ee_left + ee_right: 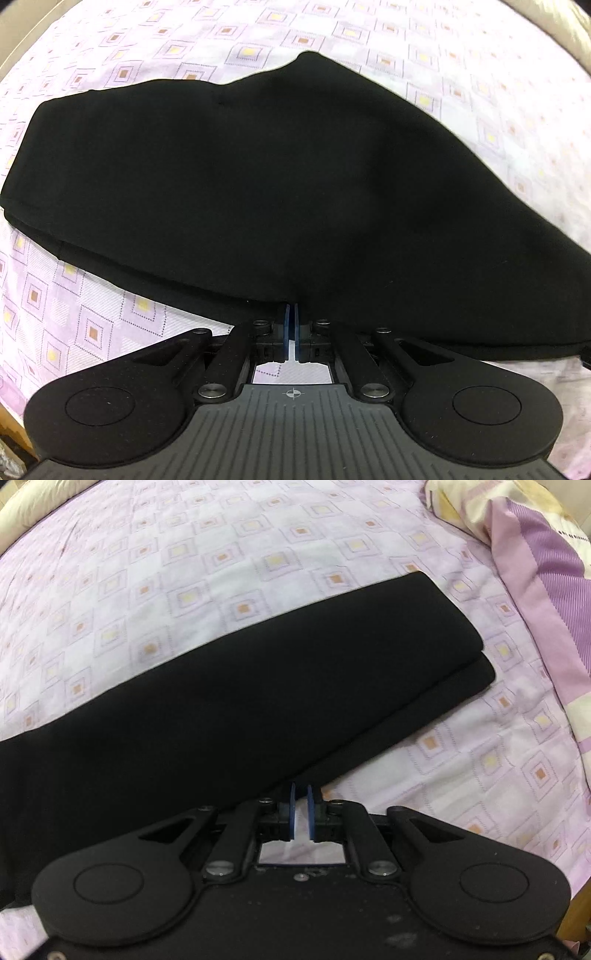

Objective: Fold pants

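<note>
The left gripper is seen with its blue pads nearly touching, and the near edge of the black pants is pinched between their tips. The right gripper is seen with a narrow gap between its pads; the near edge of the pants lies at the pad tips, but whether the cloth is pressed there cannot be told. One pair of pants is counted, and two grippers. The pants are laid on the patterned bedsheet, doubled into two stacked layers whose ends are slightly offset. In the right wrist view the long axis is run from lower left to upper right, and the doubled end is pointed toward a striped purple pillow, one in number, which lies well apart from the pants at the sheet's far right. In the left wrist view the pants are spread across the frame, a hemmed end being turned to the left. Beyond the pants, only the bedsheet is shown.
</note>
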The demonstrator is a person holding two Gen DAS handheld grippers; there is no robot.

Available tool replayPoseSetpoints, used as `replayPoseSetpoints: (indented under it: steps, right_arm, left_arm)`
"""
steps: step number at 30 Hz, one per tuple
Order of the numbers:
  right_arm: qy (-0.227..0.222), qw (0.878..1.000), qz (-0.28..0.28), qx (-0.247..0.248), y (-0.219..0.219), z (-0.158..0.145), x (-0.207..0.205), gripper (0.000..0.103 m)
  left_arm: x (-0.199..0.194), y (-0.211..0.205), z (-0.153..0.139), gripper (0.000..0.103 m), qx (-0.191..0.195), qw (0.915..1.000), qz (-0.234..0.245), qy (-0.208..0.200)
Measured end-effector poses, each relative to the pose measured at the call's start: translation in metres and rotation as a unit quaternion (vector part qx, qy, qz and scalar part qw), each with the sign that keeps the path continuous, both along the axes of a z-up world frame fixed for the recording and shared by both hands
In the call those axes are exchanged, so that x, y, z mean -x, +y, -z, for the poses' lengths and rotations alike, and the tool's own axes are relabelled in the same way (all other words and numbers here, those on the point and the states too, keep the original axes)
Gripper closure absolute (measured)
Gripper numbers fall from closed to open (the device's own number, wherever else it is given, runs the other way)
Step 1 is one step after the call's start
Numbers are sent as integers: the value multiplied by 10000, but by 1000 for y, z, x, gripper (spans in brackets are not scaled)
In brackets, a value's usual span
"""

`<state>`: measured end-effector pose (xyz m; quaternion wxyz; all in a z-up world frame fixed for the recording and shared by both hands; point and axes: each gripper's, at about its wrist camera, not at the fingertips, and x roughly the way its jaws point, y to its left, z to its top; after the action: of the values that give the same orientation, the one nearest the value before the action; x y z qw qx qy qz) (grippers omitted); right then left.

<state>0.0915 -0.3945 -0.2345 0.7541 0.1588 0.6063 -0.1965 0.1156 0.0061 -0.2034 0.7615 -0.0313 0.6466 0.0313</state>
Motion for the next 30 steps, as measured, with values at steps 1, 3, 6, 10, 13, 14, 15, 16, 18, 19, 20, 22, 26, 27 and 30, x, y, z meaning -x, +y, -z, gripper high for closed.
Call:
replayPoseSetpoints:
  steps: [1, 3, 6, 10, 13, 14, 15, 16, 18, 19, 20, 22, 26, 27, 30]
  right_arm:
    - [-20, 10000, 23, -29, -6, -2, 4, 93]
    - [-156, 9998, 94, -73, -20, -8, 14, 90]
    - [-444, 9986, 292, -50, -43, -21, 26, 69]
    - [-703, 9958, 571, 147, -84, -29, 33, 59]
    - [-792, 9936, 764, 258, -112, -29, 31, 59]
    - [-815, 9930, 810, 276, -121, -27, 30, 59]
    - [-828, 9926, 839, 303, -129, -25, 28, 59]
    - [-822, 9924, 848, 355, -138, -22, 26, 59]
    - [-809, 9925, 805, 432, -152, -18, 23, 59]
    - [-802, 9928, 761, 471, -157, -15, 21, 58]
    - [-791, 9931, 695, 516, -160, -12, 18, 58]
    - [-782, 9939, 545, 561, -170, -8, 13, 52]
    - [-796, 9953, 252, 483, -183, -1, 4, 51]
    - [-799, 9956, 184, 453, -185, 1, 3, 51]
    - [-788, 9961, -48, 407, -187, 6, -1, 50]
  left_arm:
    - [-2, -1, 3, 101, -19, 10000, -14, 10]
    - [-8, -2, 9, 101, -36, 10000, -73, 55]
    - [-14, -3, 16, 101, -75, 9998, -153, 113]
    - [-19, -12, 14, 101, -284, 9995, -65, 81]
    - [-22, -23, 15, 101, -491, 9987, 133, -23]
    - [-22, -25, 14, 101, -524, 9985, 149, -54]
    - [-23, -26, 14, 101, -538, 9984, 135, -89]
    - [-22, -27, 14, 101, -527, 9985, 107, -114]
    - [-26, -25, 13, 101, -469, 9988, 3, -125]
    - [-25, -22, 12, 101, -433, 9990, -56, -112]
    - [-27, -21, 12, 101, -404, 9991, -102, -98]
    - [-32, -20, 11, 101, -388, 9991, -171, -56]
    - [-37, -25, 10, 101, -544, 9985, -80, 7]
    - [-39, -27, 9, 101, -588, 9983, -55, 12]
    - [-47, -37, 9, 102, -661, 9978, -20, 17]
